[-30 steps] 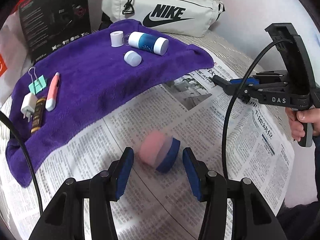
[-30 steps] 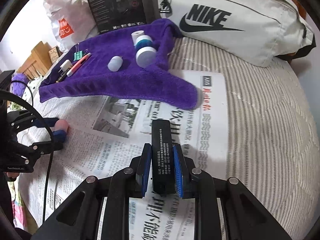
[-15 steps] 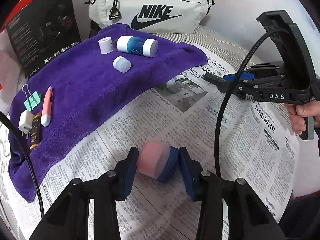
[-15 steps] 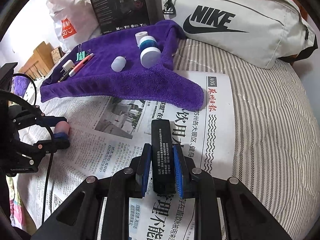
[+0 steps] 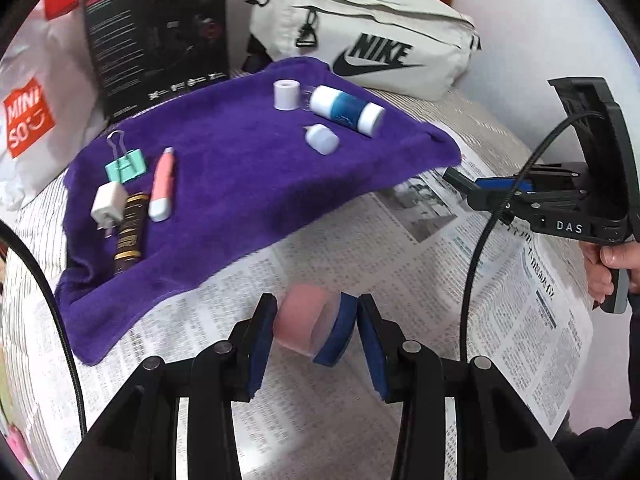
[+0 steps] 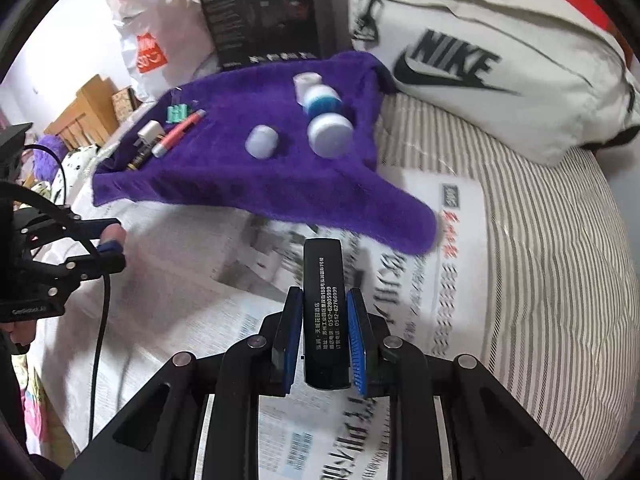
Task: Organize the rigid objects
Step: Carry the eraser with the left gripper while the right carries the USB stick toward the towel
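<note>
My left gripper [image 5: 312, 320] is shut on a pink jar with a blue lid [image 5: 310, 326], held above the newspaper near the towel's front edge. My right gripper [image 6: 322, 316] is shut on a flat black box with white print [image 6: 322, 304], held above the newspaper. A purple towel [image 5: 240, 184] carries a white-and-blue bottle [image 5: 346, 110], a small white roll [image 5: 286, 95], a white cap [image 5: 322, 140], a green binder clip [image 5: 126, 166], a pink pen [image 5: 162, 186], a white charger plug [image 5: 107, 208] and a dark tube [image 5: 129, 236].
Newspaper [image 5: 400, 280] covers the striped bed. A beige Nike bag [image 5: 360, 40], a black carton [image 5: 156, 28] and a white Miniso bag [image 5: 28, 120] stand behind the towel. The right gripper shows at the right of the left wrist view [image 5: 464, 184].
My left gripper has closed on the pink jar and lifted it toward the towel. My right gripper has carried the black box forward, closer to the towel.
</note>
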A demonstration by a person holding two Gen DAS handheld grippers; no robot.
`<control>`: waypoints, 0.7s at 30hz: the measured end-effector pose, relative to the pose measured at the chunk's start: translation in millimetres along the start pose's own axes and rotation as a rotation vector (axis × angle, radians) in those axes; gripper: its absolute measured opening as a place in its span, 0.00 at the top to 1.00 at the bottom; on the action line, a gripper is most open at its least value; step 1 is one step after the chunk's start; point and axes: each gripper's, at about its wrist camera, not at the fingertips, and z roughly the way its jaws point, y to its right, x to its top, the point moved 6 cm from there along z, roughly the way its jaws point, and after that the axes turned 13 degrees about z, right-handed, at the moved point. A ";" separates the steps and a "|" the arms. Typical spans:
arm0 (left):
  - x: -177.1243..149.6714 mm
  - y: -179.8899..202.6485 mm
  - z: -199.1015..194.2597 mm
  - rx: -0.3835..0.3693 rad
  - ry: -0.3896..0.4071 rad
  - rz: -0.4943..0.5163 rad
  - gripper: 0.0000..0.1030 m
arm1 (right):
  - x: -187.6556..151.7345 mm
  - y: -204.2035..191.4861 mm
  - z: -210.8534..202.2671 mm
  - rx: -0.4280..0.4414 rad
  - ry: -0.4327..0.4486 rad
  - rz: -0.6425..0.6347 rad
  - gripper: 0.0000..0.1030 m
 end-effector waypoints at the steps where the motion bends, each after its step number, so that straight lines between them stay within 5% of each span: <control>1: -0.9 -3.6 -3.0 0.005 0.005 -0.009 0.62 | 3.4 -4.5 -1.6 0.008 0.005 -0.007 0.78; 21: 9.5 -69.5 -22.6 0.083 0.046 -0.099 0.62 | 81.0 -59.2 12.0 0.057 0.044 -0.104 0.79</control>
